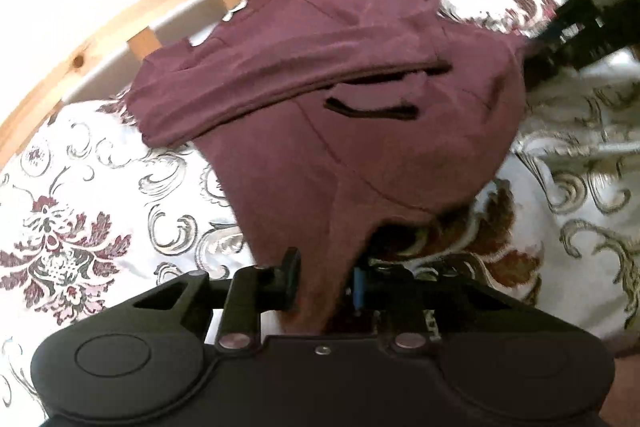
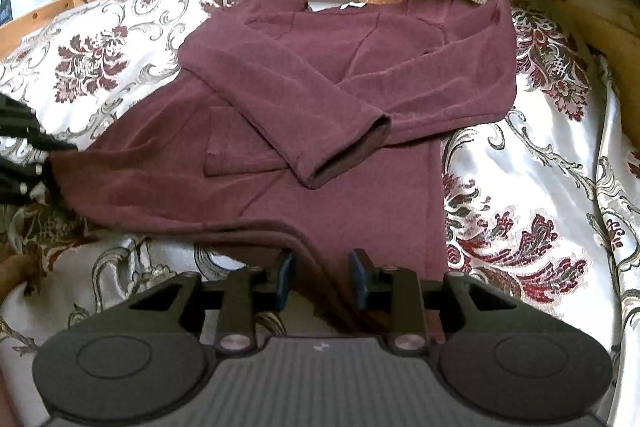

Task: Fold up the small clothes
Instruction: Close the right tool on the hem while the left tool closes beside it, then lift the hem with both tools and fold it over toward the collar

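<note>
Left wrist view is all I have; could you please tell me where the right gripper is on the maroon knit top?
Observer: The right gripper straddles the near hem of the maroon knit top, fabric between its blue pads; whether they press, I cannot tell.
Operator: Thank you; where does the folded sleeve's cuff lie from there?
Observer: The cuff rests on the top's front, beyond the pads and apart from them.
</note>
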`<act>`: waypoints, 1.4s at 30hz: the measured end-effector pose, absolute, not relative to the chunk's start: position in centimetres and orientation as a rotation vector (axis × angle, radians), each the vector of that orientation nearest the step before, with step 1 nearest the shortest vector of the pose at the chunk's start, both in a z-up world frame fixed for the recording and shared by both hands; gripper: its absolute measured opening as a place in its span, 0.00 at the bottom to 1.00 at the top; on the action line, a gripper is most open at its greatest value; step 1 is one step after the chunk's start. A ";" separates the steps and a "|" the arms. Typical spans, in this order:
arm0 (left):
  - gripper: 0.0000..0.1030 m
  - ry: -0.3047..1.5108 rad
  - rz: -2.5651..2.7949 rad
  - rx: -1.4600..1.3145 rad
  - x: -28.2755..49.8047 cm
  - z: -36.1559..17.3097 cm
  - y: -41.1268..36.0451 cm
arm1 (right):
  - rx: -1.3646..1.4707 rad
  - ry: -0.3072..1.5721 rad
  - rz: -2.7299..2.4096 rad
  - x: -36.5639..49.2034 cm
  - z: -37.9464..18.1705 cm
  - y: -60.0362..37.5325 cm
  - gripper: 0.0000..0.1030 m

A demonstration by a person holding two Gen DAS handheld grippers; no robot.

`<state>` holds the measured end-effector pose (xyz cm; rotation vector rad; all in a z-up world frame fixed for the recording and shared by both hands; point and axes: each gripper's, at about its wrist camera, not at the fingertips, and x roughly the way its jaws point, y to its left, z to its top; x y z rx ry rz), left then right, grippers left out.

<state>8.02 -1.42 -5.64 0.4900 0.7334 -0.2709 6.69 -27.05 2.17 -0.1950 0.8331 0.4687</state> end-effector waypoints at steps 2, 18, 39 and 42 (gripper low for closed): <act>0.27 0.733 -0.258 0.471 8.2 -5.5 -1.1 | -0.218 0.846 0.465 6.6 1.9 -27.0 0.41; 0.14 0.672 -0.160 0.316 7.2 -6.8 -0.7 | -0.460 0.844 0.389 4.4 0.8 -25.9 0.44; 0.04 0.442 -0.206 -0.076 -4.3 -1.8 5.3 | -0.388 0.526 0.360 -6.8 10.9 -25.4 0.06; 0.04 0.430 -0.251 -0.112 -5.2 -0.2 6.6 | -0.405 0.526 0.372 -9.1 11.8 -24.9 0.06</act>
